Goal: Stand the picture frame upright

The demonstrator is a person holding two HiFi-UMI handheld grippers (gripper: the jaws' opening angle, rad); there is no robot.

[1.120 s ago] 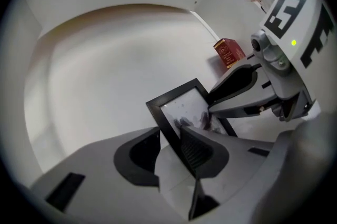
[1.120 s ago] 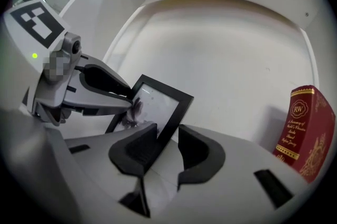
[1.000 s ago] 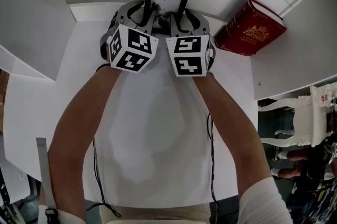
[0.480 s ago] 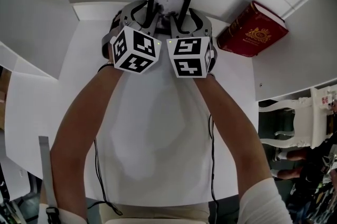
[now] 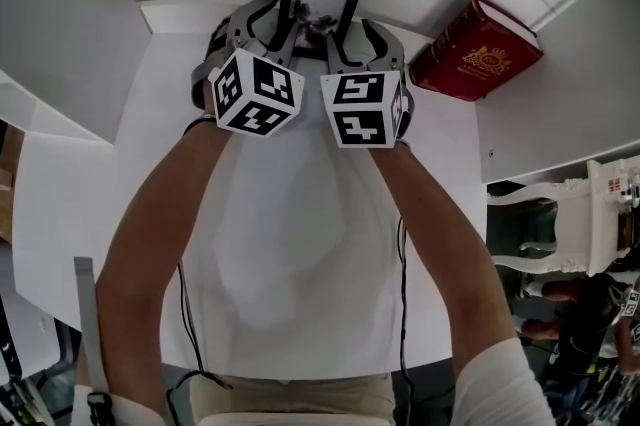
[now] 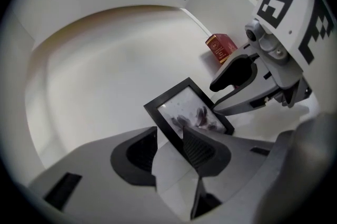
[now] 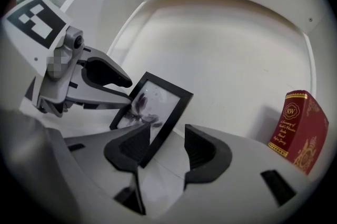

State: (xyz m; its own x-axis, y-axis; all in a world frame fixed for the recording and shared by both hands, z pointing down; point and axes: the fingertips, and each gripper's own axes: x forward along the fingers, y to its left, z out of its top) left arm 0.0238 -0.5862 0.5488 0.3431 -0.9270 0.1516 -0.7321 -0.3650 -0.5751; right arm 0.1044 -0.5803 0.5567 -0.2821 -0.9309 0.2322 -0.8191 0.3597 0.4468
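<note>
The black picture frame (image 5: 320, 2) with a dark flower print stands on its lower edge at the table's far side, leaning back a little. My two grippers flank it. In the left gripper view, the frame's (image 6: 189, 112) left edge lies between the jaws of my left gripper (image 6: 169, 136), against the right pad (image 6: 202, 149), with a gap to the other pad. In the right gripper view, the frame's (image 7: 152, 110) right lower corner sits between the jaws of my right gripper (image 7: 167, 133), close to the left pad (image 7: 131, 149), and the right pad is well apart.
A red book (image 5: 478, 49) stands at the back right, against the wall. The white table (image 5: 300, 244) ends at a white wall just behind the frame. A white chair (image 5: 570, 224) is off the table's right side. Cables hang by my forearms.
The frame and both grippers have shifted slightly toward the wall. The right gripper's marker cube has drifted a little to the right.
</note>
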